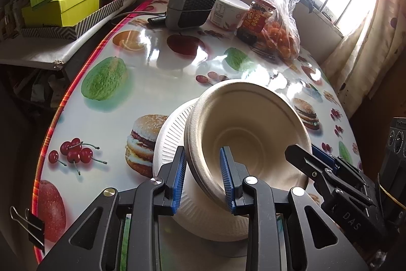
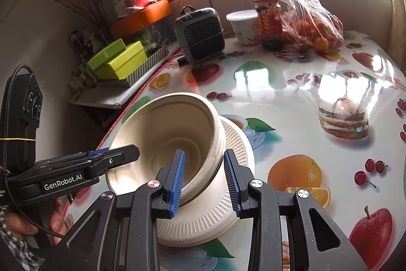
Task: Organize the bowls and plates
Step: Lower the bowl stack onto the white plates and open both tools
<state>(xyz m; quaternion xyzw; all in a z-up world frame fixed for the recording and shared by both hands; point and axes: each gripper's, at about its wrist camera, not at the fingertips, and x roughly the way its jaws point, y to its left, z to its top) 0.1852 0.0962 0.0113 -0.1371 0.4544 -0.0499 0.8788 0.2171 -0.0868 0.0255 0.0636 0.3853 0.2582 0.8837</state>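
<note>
My left tongs (image 1: 203, 177) pinch the near rim of the bowl (image 1: 251, 123), one blue pad outside the wall and one inside. My right tongs (image 2: 204, 180) grip the same bowl (image 2: 167, 133) at the opposite rim, again one pad inside and one outside. In the left wrist view the right tongs (image 1: 308, 153) reach in from the right edge and close on the far rim; in the right wrist view the left tongs (image 2: 119, 153) come in from the left the same way.

The bowl is beige, round, and tipped steeply: its mouth opens toward me and somewhat upward, and its base points down and away toward the plate (image 1: 170, 133). So its axis from base to mouth runs slanted, not upright. The white ribbed plate (image 2: 236, 144) sits under and behind the bowl on the desk (image 1: 152, 62), near the desk's front edge; whether the bowl's base touches it is hidden by the bowl itself.

At the far side of the desk stand a grey fan heater (image 1: 192, 4), a white tub (image 1: 229, 12), a red-labelled jar (image 1: 256, 17) and a clear bag of oranges (image 1: 281, 37). A hand (image 2: 54, 220) holds the left handle.
</note>
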